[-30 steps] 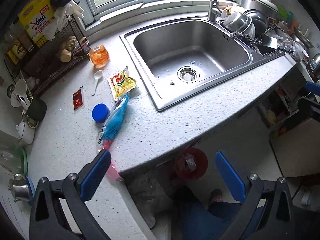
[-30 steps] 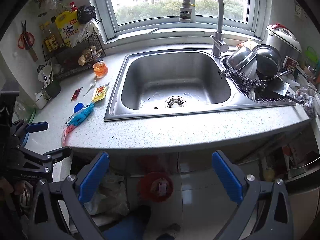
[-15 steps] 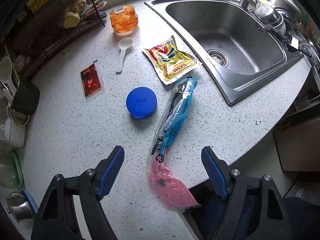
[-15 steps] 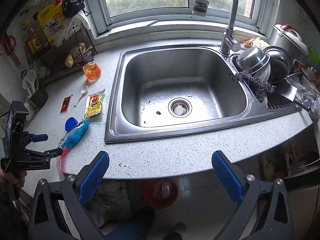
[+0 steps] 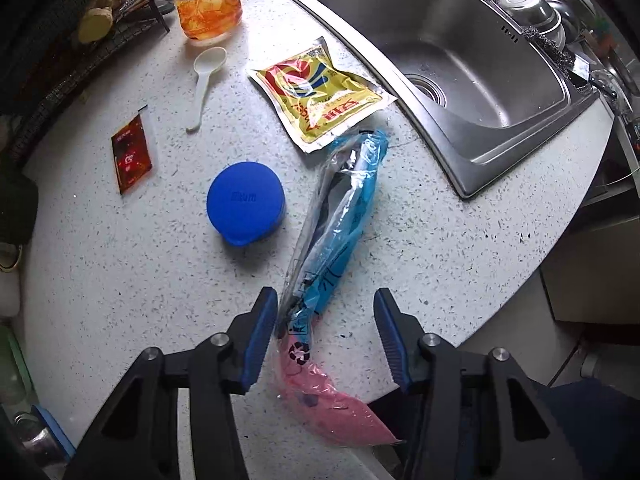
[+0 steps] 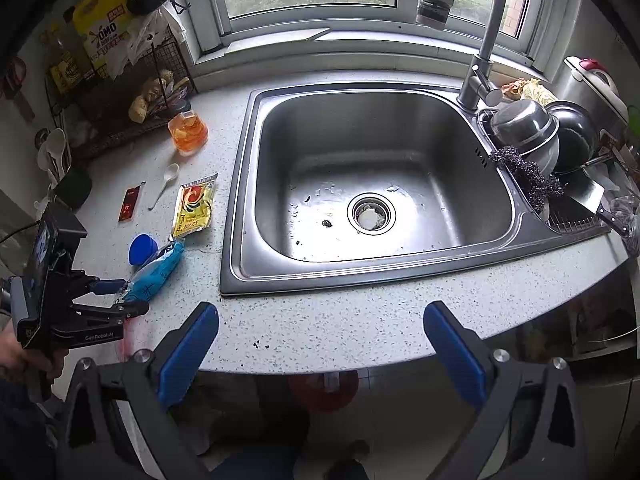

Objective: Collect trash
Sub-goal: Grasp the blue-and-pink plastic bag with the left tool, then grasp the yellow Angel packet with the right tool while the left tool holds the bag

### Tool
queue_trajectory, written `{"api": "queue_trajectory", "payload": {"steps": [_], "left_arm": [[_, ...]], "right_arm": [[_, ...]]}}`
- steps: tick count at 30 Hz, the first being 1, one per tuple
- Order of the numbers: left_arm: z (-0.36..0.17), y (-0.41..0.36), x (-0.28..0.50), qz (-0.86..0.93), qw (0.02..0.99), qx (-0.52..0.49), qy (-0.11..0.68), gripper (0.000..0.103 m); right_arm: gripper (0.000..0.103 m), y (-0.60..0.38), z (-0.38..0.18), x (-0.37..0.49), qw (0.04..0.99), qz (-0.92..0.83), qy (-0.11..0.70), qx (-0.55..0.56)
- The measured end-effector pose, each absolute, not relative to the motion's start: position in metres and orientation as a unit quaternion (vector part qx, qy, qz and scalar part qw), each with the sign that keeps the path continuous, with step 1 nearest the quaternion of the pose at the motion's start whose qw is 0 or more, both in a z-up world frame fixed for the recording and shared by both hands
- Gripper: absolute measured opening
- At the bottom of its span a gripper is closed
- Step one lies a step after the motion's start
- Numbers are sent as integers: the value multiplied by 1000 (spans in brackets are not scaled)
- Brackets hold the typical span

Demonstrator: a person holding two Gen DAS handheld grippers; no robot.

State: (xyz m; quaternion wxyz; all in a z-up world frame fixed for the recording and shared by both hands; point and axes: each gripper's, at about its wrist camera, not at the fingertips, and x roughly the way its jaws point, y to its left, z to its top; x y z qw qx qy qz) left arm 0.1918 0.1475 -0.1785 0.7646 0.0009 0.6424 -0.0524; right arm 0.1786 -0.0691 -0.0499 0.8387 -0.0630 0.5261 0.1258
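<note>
The left hand-held gripper (image 5: 325,330) points steeply down over the table (image 5: 140,280), its jaws just closing, straddling a long blue and pink wrapper (image 5: 332,232) without yet pressing it; the left pad looks just beside it. The wrapper lies near the table's front edge, beside a blue lid (image 5: 245,208). The right hand-held gripper (image 6: 320,344) hovers wide open, empty, before the sink (image 6: 372,184).

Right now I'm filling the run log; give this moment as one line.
step: grasp first trash | left tool: closing around blue-pink wrapper, pads not pressing | right tool: open, empty, at counter edge
</note>
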Motion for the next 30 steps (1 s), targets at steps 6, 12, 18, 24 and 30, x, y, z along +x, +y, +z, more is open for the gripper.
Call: {"api": "queue_trajectory", "payload": {"steps": [6,12,18,24,30], "left_arm": [[-188,134,190,-49,759,15,649,23],[-176,130,186,-61,772,0,633,8],[-141,141,186,-58,790,-23,610,6],[-77,176,191,-39,830,-27,556,6],[-62,218,191,8,846,-68,529,6]], "right_arm": [[103,-69,-51,179,837,126,528,-64],[103,-67,-53,182,834,132,533,-61],[103,-54,-51,188,833,151,529,-56],[103,-30,-51,205,828,182,527,-57],[102,15,-61,231,814,224,531,-70]]}}
